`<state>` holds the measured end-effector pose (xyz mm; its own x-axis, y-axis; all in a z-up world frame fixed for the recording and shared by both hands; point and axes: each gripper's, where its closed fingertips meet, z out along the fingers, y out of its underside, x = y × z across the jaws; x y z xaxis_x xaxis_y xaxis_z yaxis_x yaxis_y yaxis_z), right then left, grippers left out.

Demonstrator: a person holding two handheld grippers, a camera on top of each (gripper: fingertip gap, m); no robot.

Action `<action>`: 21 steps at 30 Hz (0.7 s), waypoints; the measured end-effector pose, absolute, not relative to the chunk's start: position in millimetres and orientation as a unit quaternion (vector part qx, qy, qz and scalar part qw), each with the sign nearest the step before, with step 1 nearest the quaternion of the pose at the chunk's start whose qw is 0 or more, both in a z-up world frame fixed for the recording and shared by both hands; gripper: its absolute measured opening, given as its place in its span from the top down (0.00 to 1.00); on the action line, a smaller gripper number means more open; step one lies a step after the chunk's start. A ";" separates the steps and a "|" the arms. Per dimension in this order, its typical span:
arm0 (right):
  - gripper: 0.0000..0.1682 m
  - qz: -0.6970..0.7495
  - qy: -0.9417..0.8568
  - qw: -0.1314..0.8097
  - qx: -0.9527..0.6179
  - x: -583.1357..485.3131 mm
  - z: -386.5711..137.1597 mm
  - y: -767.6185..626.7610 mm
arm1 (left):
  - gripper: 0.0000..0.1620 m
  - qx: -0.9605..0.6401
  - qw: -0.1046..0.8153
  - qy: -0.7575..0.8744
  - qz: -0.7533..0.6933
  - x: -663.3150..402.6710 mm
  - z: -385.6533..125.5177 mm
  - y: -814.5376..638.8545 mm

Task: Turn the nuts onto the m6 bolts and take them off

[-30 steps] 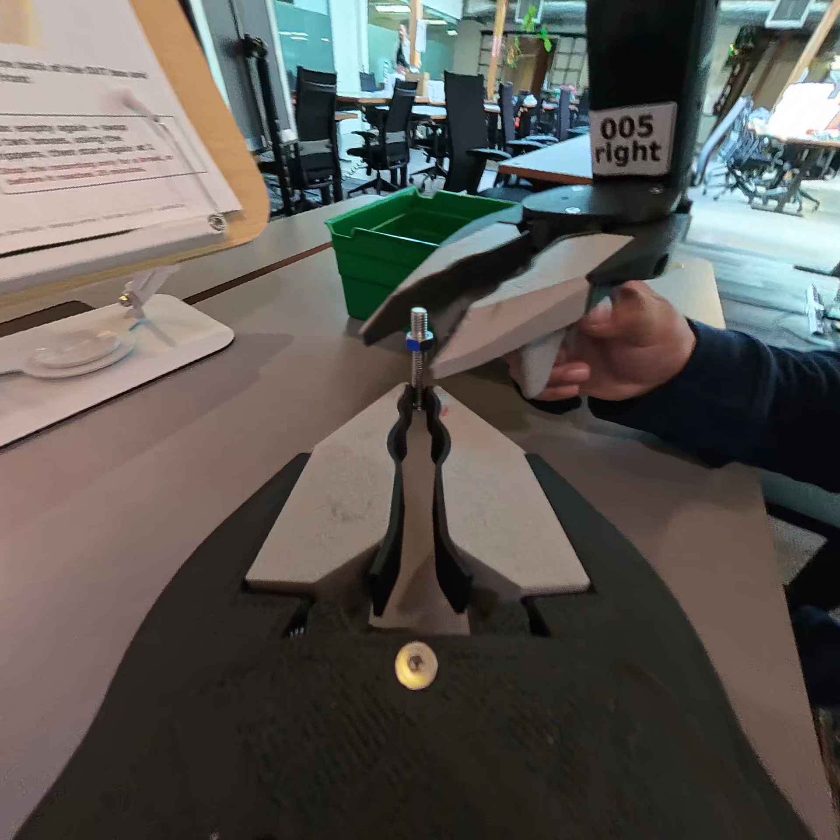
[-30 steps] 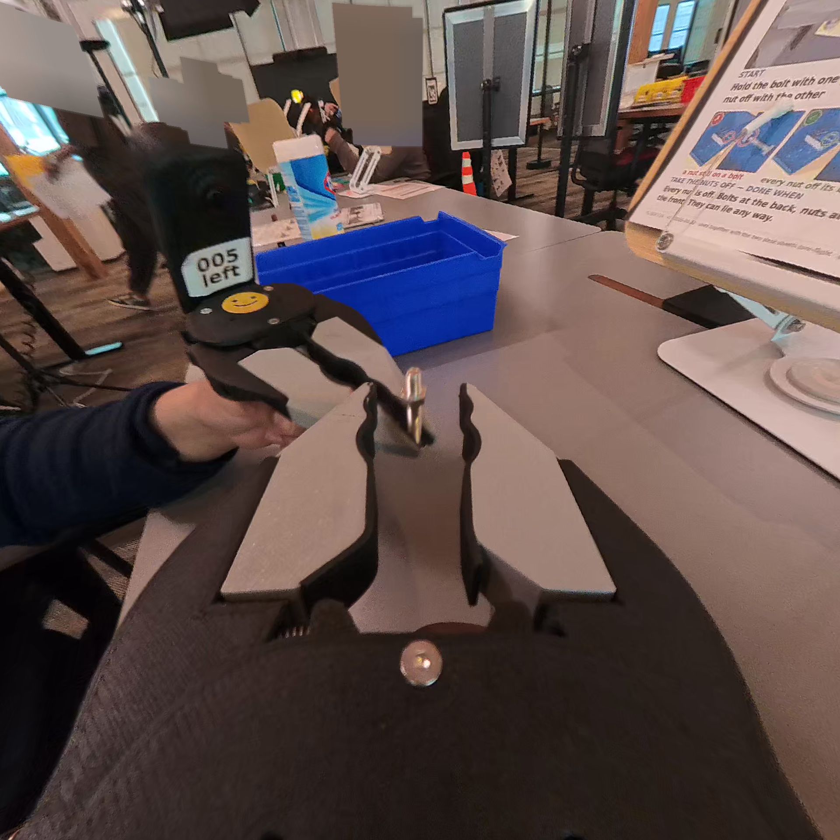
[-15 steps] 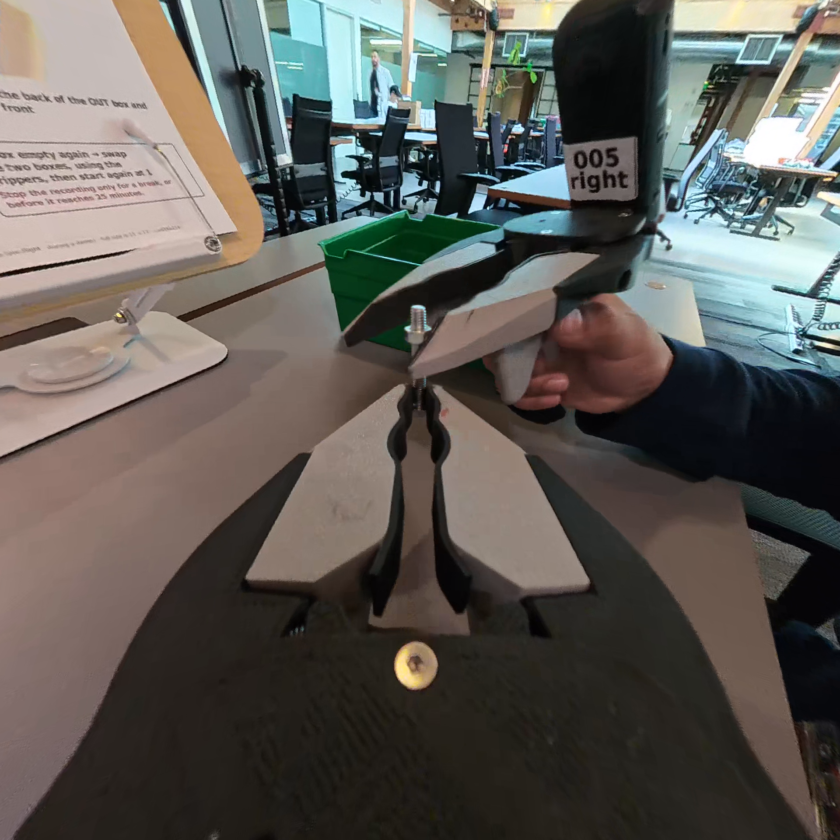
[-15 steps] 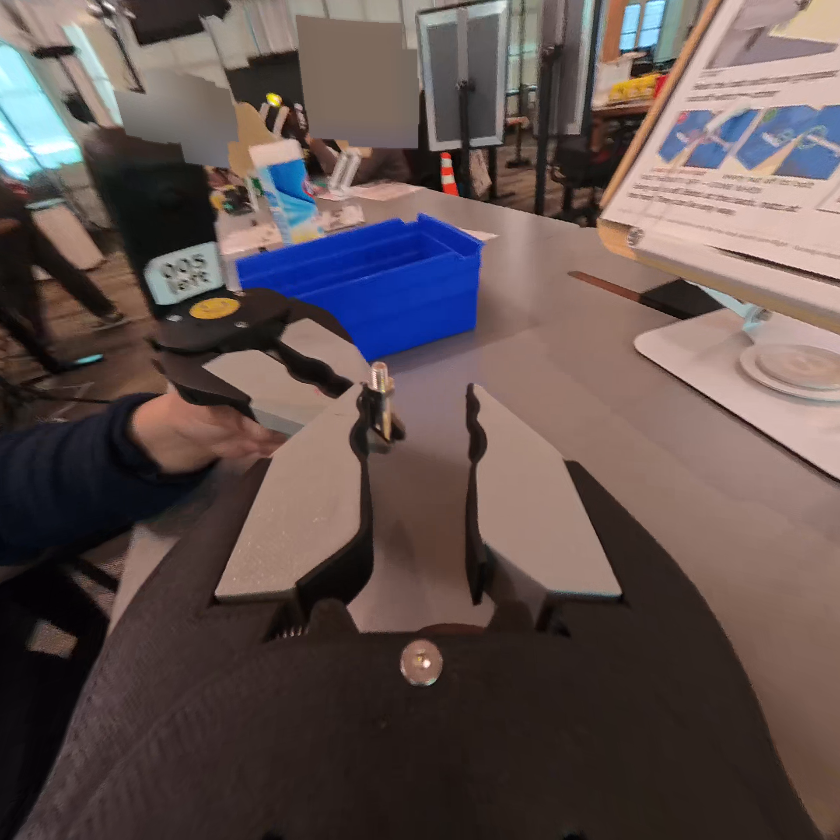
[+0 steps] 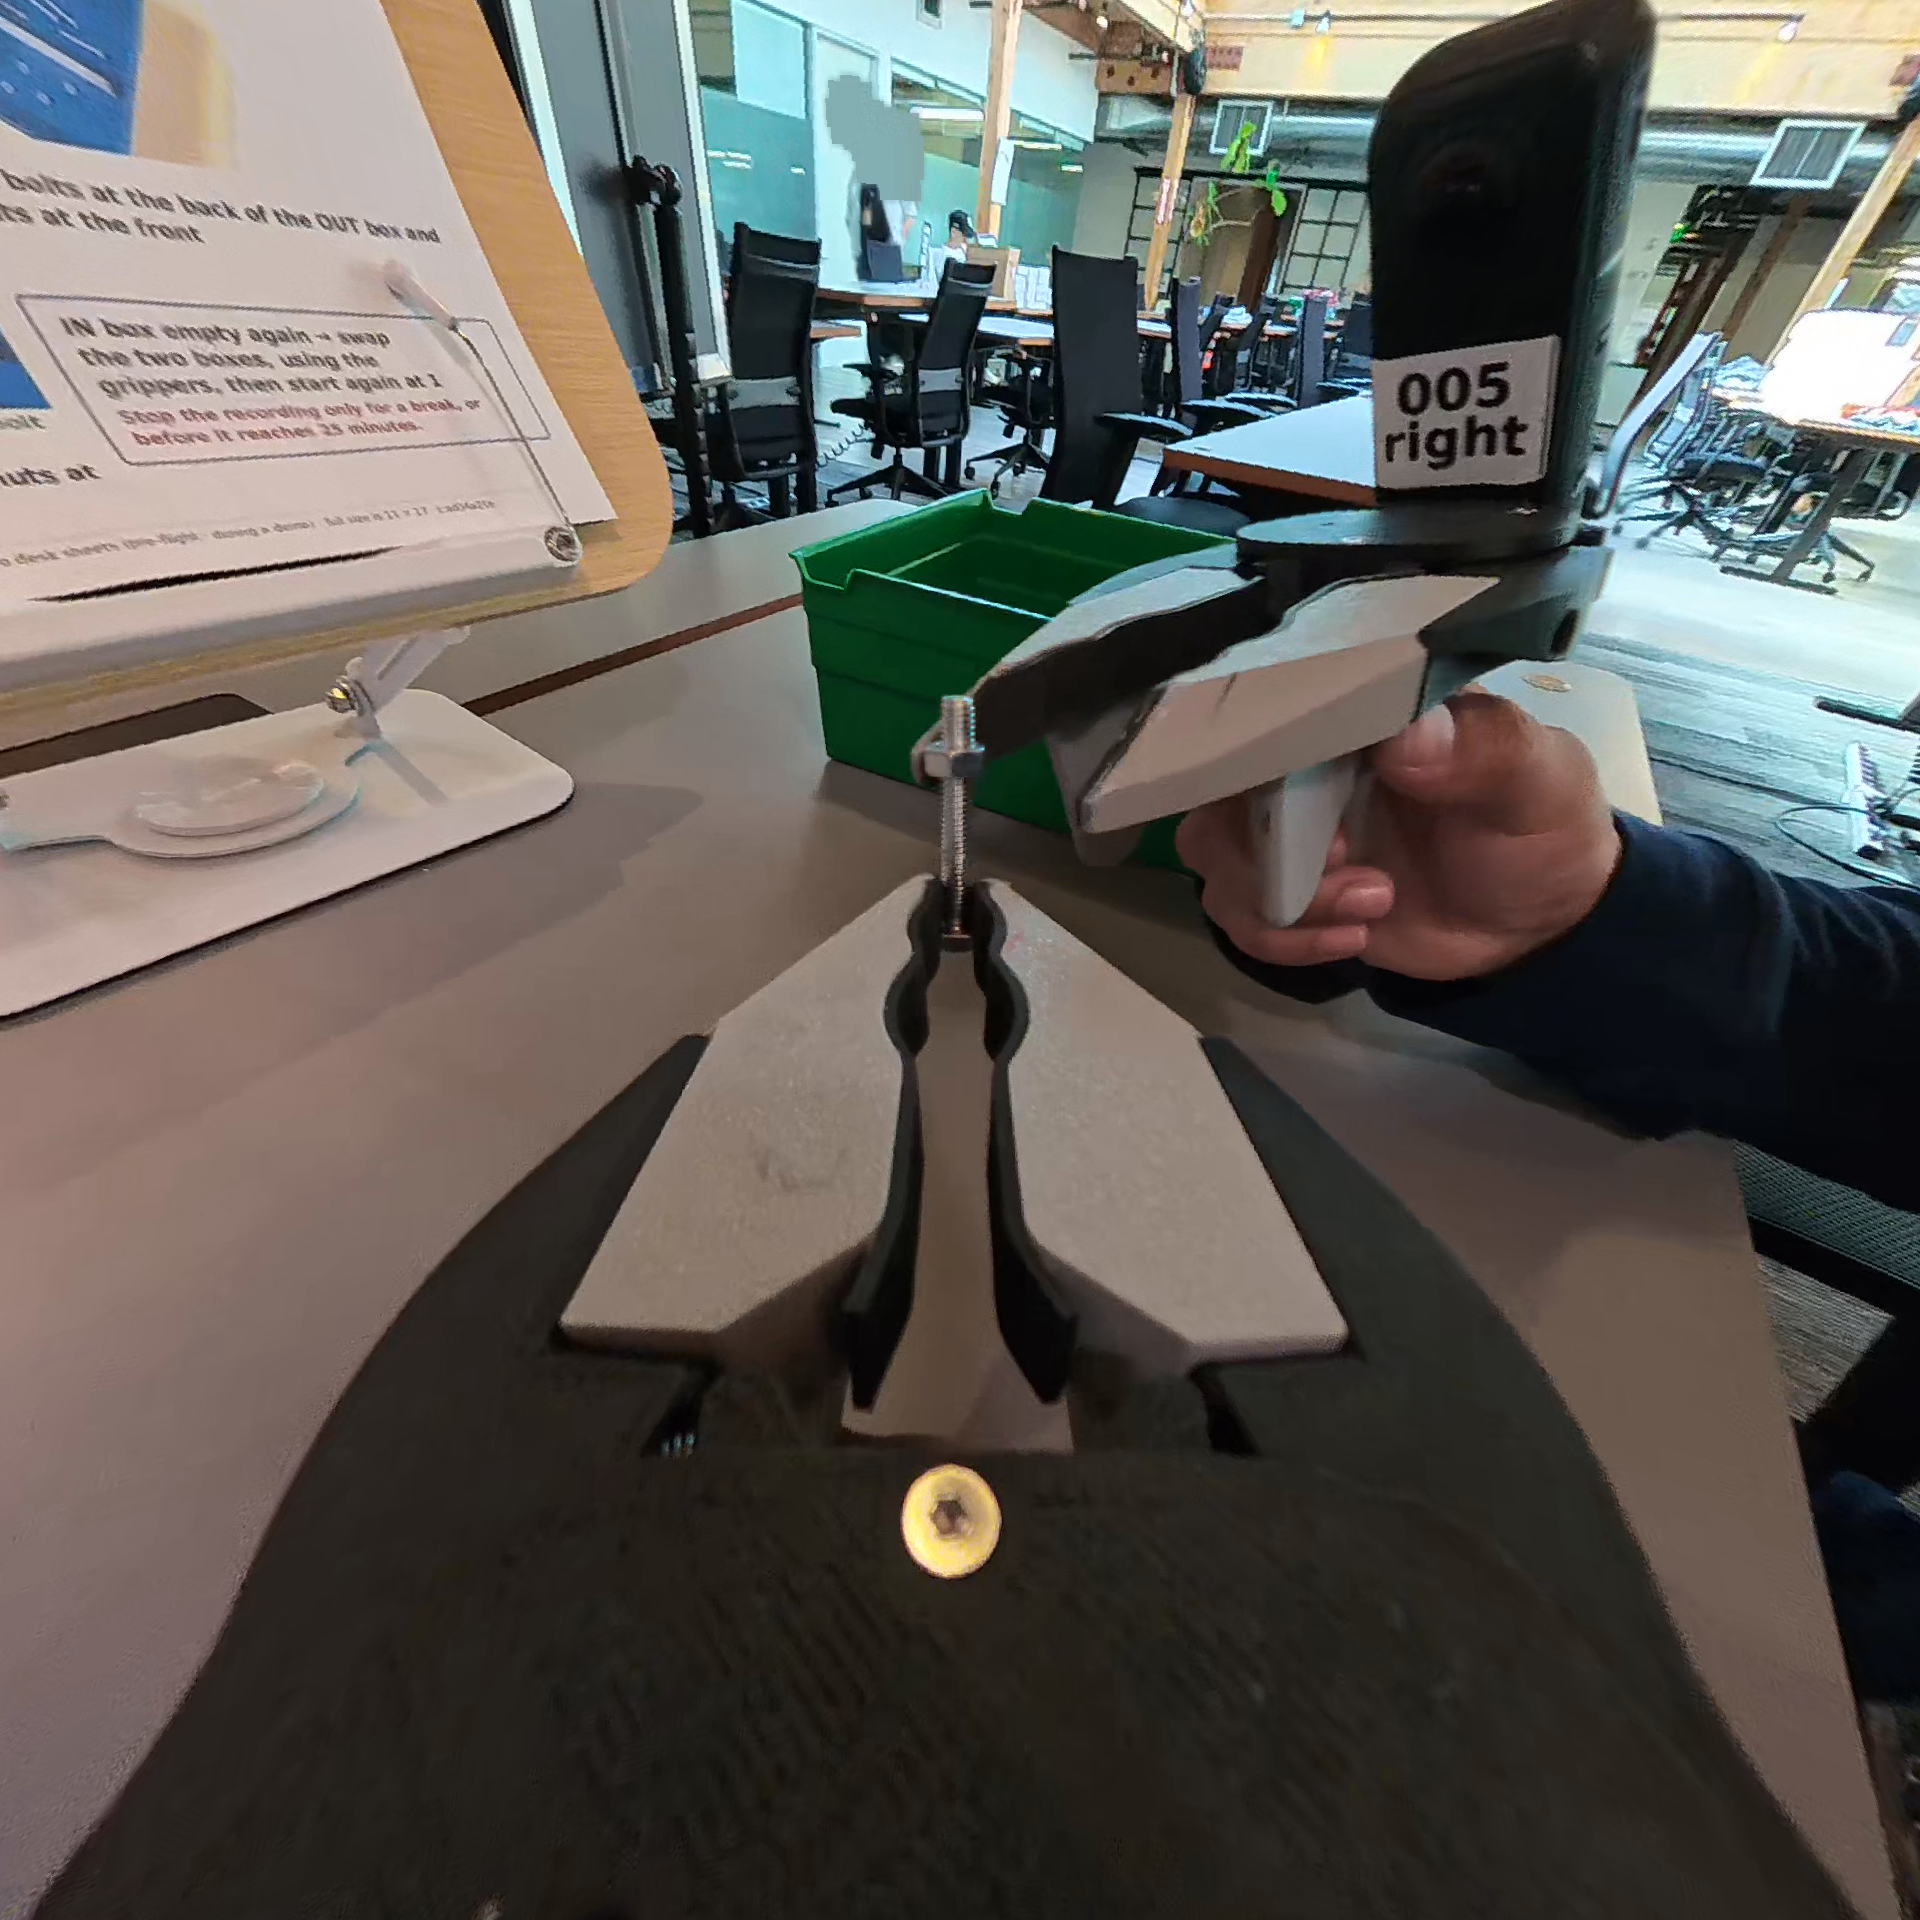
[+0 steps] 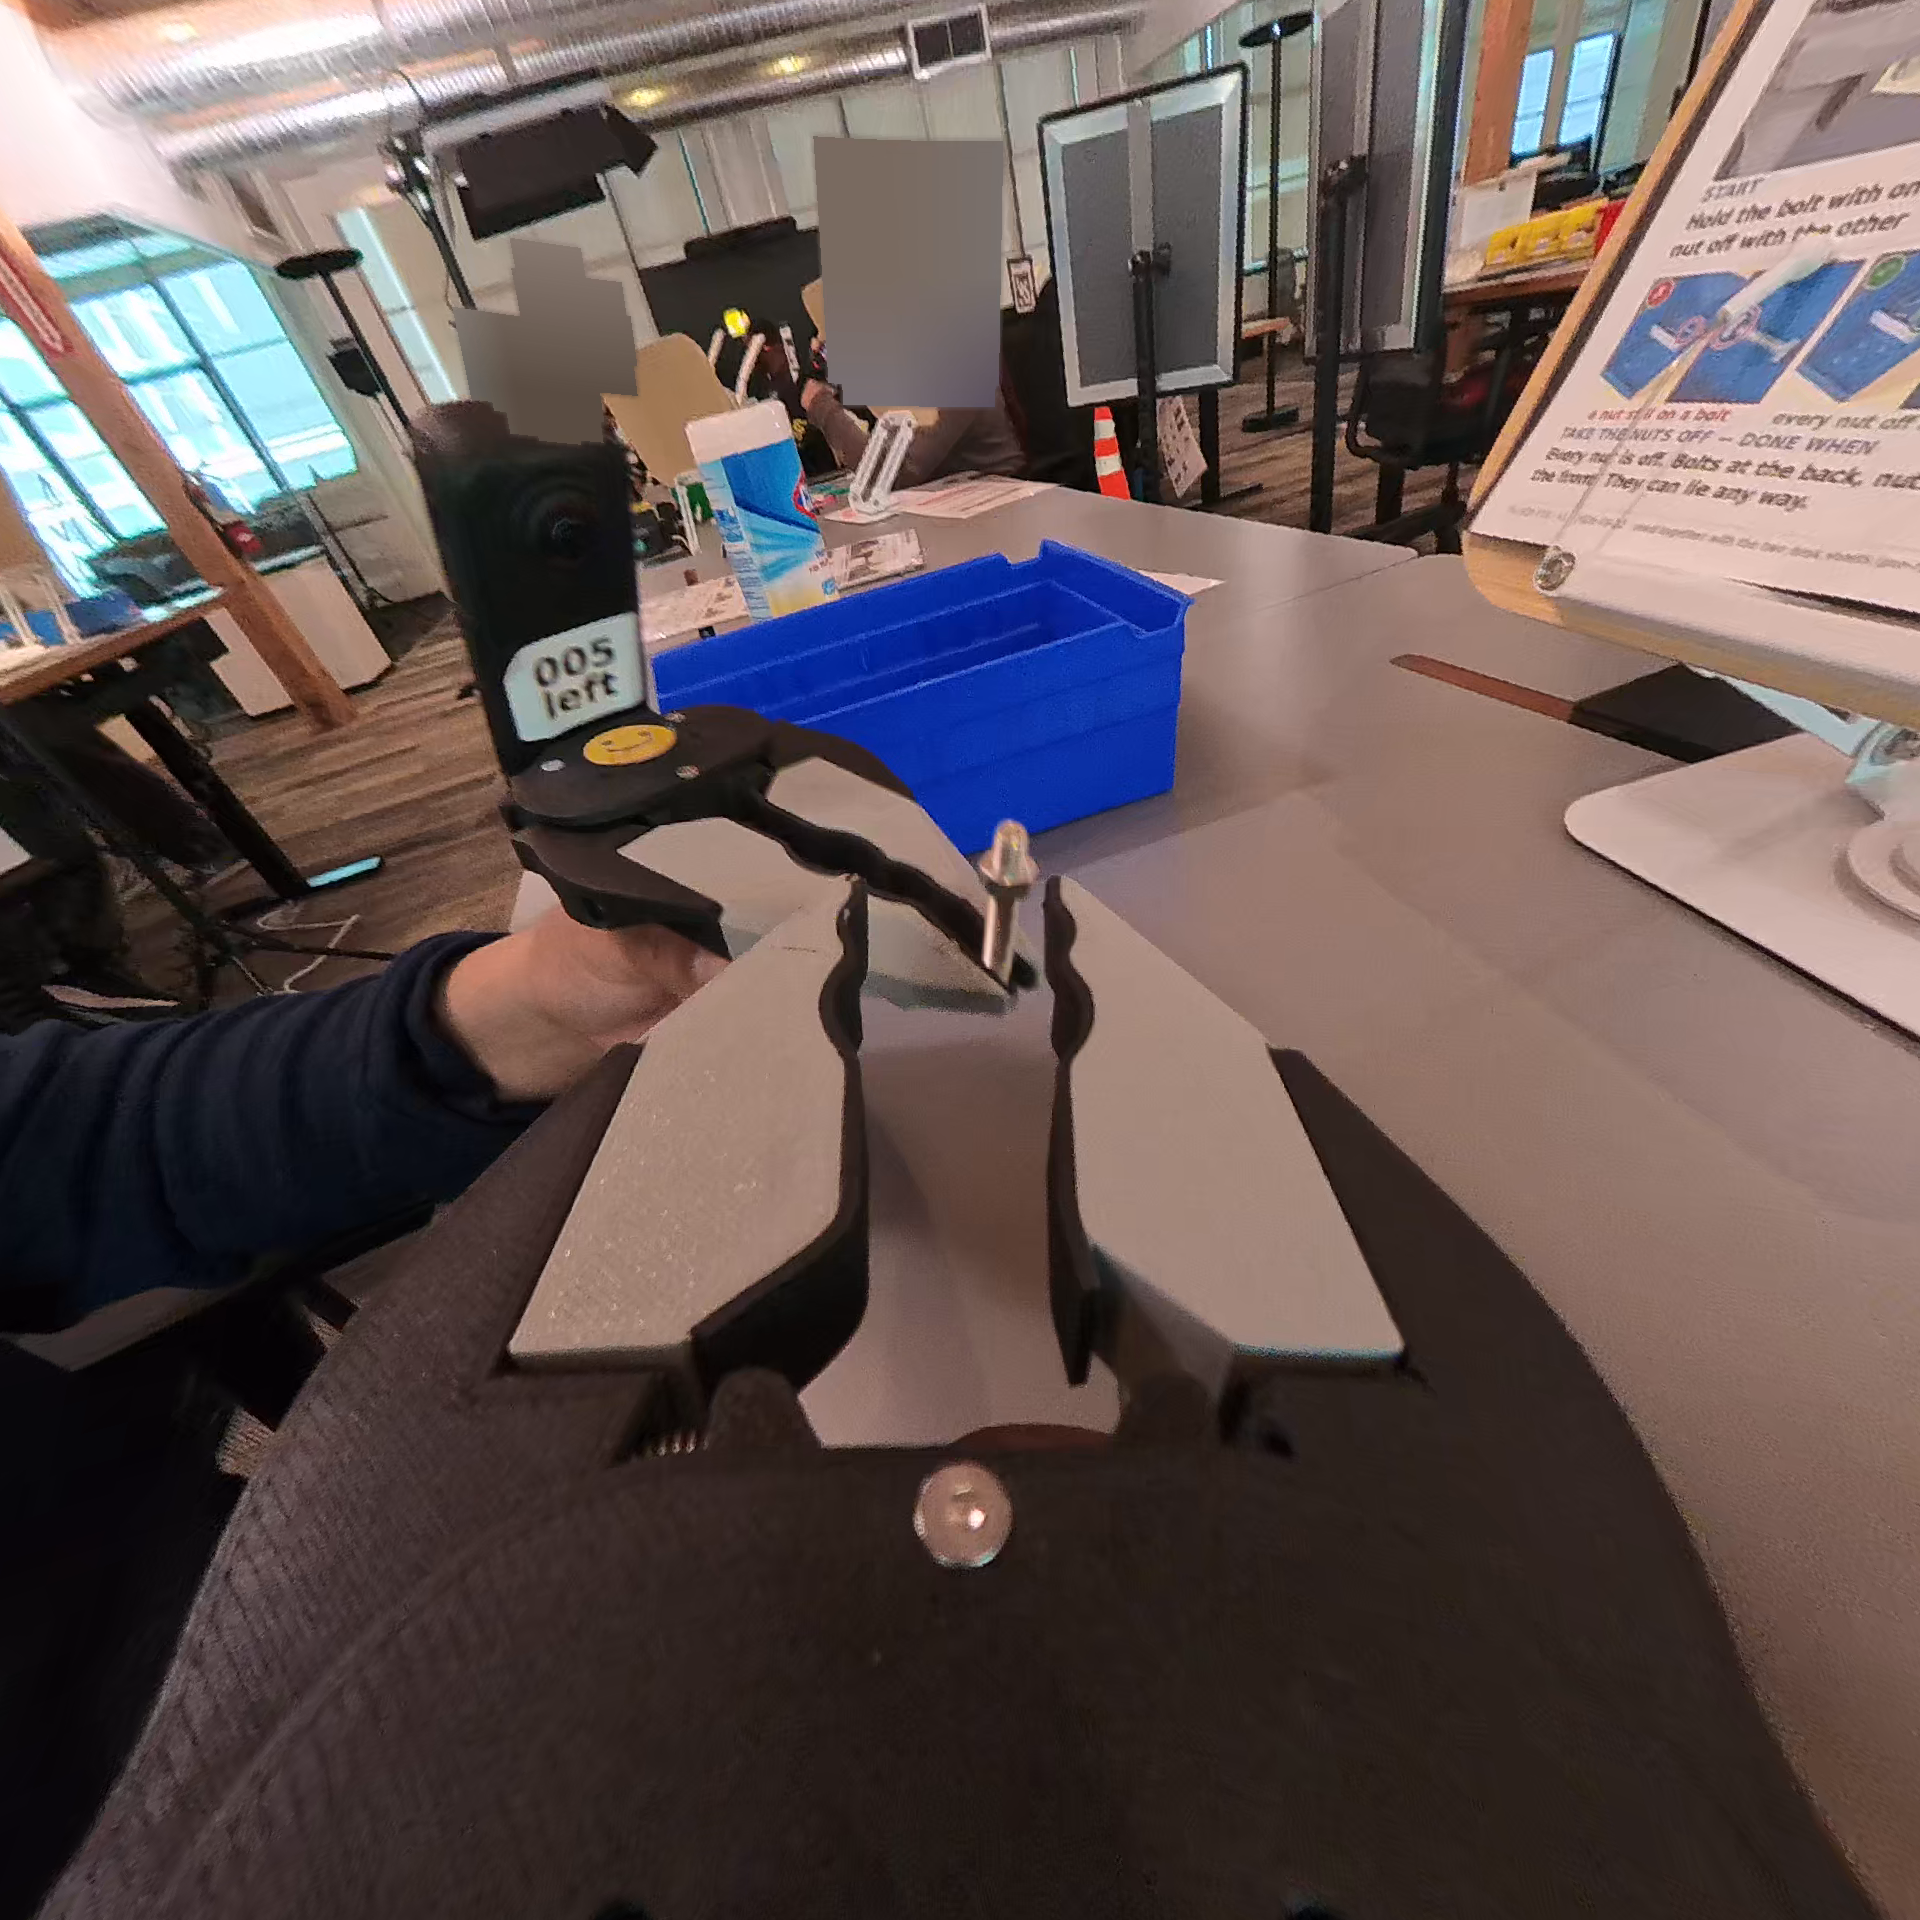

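1. Above the grey surface: slim threaded steel bolt, upright, its lower end clenched at the tips of the left gripper
2. Small hexagonal steel nut: high on the thread, just beside the right gripper, which stands released, jaws apart
3. Advice: centre spread jaws on the nut flats, close squarely, keep bolt vertical

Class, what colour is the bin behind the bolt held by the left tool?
Green bin; left wrist view.
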<state>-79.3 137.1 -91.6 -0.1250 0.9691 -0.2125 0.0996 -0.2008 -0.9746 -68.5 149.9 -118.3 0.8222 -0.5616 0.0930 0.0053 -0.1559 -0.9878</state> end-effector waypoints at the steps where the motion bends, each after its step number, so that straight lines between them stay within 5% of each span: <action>1: 0.81 0.569 -0.496 0.387 -0.530 -80.0 -89.6 134.8 | 0.98 -0.727 0.615 0.197 -0.232 -64.9 -120.6 149.5; 21: 0.76 0.555 -0.511 0.386 -0.531 -86.3 -95.0 130.4 | 0.98 -0.729 0.611 0.233 -0.205 -49.7 -125.1 146.8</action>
